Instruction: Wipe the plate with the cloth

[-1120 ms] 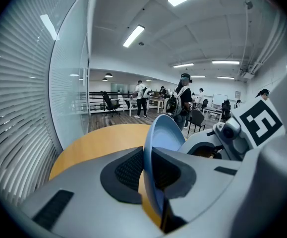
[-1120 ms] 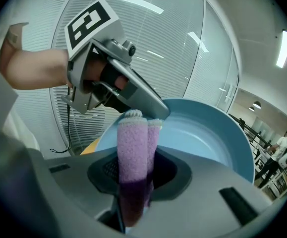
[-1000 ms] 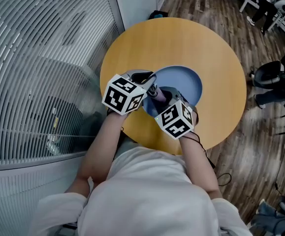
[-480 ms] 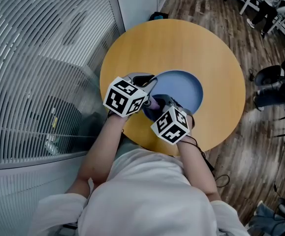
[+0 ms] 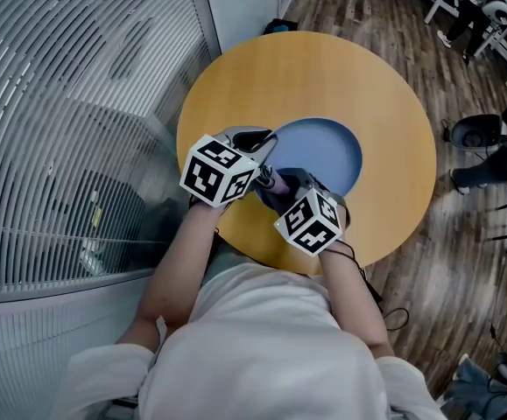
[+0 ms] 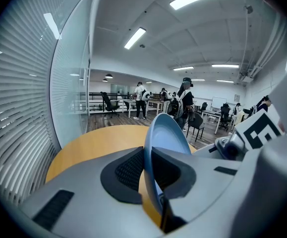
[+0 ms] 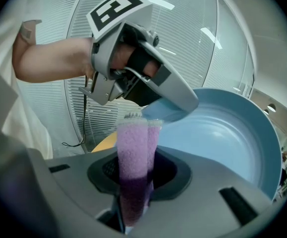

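**Plate up on edge in the left, cloth in the right**

My left gripper (image 6: 150, 158) has its fingers narrow, clamped on the rim of the blue plate (image 5: 327, 151). In the left gripper view the rim runs straight down between the two pads, one pad on each face. The plate is tilted up off the round wooden bench (image 5: 323, 68), over the bench's near half, with its hollow face turned towards me and my other hand.

My right gripper (image 7: 136, 175) has its fingers pinched together on the purple cloth (image 7: 133, 150). The cloth is folded into a thick strip that stands up out of the fingers. The free end of the strip sits just beside the plate's lower rim, close under the tip of the left gripper. I cannot tell whether cloth and plate touch there.

In the head view both grippers are close together at the plate's near-left edge, marker cubes facing up. Slatted blinds (image 5: 69, 103) run along my left side.
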Demonstrator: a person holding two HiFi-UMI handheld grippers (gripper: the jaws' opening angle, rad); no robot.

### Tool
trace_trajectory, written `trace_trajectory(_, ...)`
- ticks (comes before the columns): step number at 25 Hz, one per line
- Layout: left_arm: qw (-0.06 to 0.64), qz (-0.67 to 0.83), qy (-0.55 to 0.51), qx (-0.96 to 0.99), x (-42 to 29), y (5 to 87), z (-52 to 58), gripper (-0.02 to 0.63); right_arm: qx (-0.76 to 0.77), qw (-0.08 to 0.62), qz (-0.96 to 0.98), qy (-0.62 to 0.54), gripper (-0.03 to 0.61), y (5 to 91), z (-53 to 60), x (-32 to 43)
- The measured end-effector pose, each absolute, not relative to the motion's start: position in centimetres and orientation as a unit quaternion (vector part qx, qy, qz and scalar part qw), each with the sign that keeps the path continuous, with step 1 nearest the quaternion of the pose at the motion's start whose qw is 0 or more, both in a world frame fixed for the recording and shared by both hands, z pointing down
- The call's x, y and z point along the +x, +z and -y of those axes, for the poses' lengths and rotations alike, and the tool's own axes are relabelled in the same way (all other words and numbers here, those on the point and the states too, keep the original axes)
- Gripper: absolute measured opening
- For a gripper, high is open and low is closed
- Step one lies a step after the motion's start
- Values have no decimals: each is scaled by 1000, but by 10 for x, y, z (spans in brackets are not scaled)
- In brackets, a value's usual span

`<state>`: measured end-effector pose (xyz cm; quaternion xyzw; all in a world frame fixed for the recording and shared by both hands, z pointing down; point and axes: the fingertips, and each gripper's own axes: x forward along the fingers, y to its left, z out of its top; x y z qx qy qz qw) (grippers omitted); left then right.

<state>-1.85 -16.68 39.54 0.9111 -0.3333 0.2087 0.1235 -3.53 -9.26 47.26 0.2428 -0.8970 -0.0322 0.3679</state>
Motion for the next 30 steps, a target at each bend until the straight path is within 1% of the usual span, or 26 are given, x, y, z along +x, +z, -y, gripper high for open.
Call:
trace_trajectory(10, 124, 337, 207, 910, -24, 396, 166, 37, 283, 352, 892, -27, 103, 466, 104, -13)
trace_trajectory(23, 125, 340, 218, 906, -30, 401, 160, 37, 358, 333, 872, 13, 103, 467, 121, 44)
trace_trajectory(30, 119, 341, 225, 905, -25, 408, 160, 37, 415, 334, 845, 45, 103, 476, 134, 84)
